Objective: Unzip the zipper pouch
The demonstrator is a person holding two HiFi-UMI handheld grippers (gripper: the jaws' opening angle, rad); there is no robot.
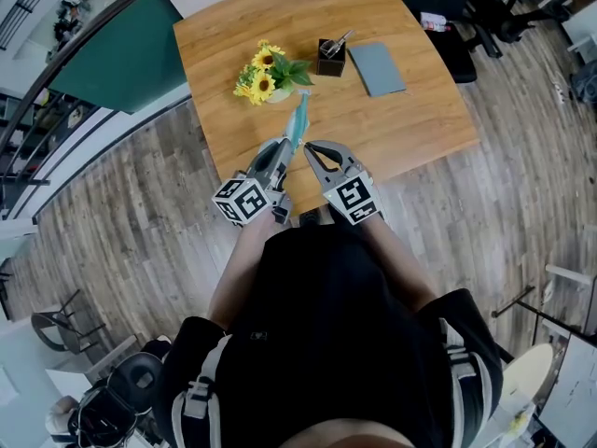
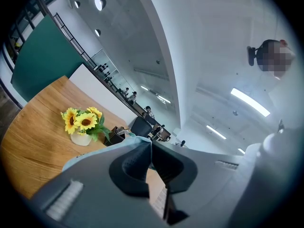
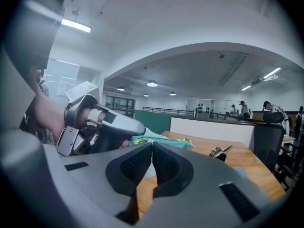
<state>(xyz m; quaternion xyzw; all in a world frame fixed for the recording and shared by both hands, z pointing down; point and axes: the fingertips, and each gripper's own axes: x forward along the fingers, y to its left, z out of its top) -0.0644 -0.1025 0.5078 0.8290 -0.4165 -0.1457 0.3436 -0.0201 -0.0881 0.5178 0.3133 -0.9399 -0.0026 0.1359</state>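
on the wooden table (image 1: 401,129), beyond the fingertips, stand a pot of sunflowers (image 1: 264,71), a black pen holder (image 1: 331,57) and a flat grey pad (image 1: 377,67), the flowers closest to the tips and the pad farthest off to their right. none of them touches the grippers or lies between the two.

the left gripper (image 1: 287,147) has its pads pressed together on the near edge of the teal zipper pouch (image 1: 298,124). the pouch stands up from those tips over the table's near part, its far end close to the flowers. the right gripper (image 1: 308,146) has its jaws closed too, with no gap between the pads. its tips sit just beside the left ones, at the pouch's near end. whether they pinch a zipper pull or any fabric cannot be made out.

the left gripper view shows pale blue fabric rising into the pinch and draping over one jaw, which the head view is too small to show. the right gripper view shows the left gripper side-on with a hand around its grip, the pouch just past the right fingertips, and a dark office chair (image 3: 266,141) beyond the table. only the head view shows both marker cubes and the person's arms.
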